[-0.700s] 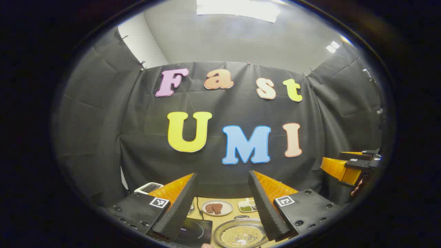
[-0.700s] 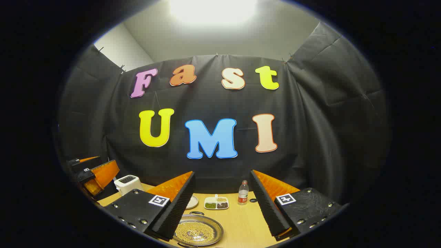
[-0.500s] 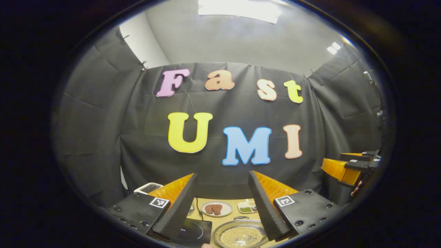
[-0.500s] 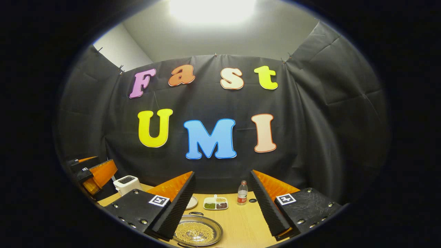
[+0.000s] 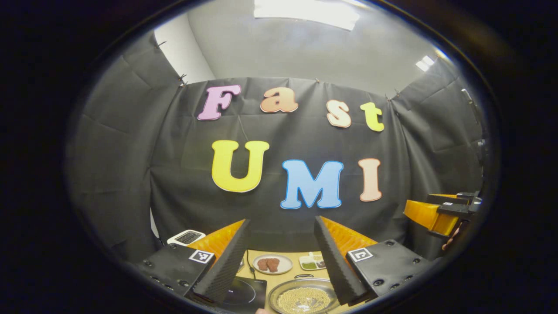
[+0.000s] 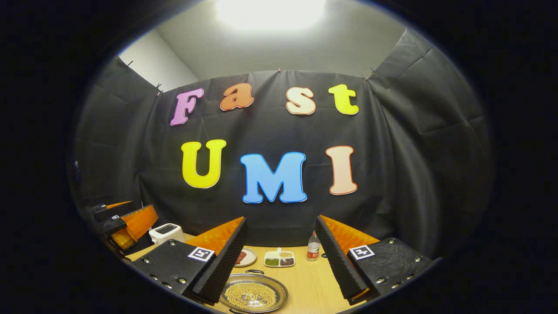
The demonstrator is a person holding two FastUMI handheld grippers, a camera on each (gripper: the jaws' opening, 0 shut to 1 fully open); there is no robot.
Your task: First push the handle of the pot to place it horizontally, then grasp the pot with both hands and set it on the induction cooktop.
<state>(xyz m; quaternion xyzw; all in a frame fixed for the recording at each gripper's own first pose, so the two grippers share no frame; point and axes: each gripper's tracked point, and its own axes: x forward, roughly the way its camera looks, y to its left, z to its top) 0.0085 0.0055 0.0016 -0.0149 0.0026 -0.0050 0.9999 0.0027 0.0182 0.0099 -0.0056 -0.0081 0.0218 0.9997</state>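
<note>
Hovering high with jaws apart, left hand-held gripper [image 5: 279, 261] and right hand-held gripper [image 6: 279, 261], well above the pot [image 6: 253, 298] of beads on the tabletop [image 6: 307, 283], beside the induction cooktop [image 5: 244, 294]; risking spilled beads if the handle [image 6: 251, 271] gets shoved hard

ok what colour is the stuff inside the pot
Golden yellow: small round beads or grains fill the shallow metal pot, clearest in the right gripper view.
</note>
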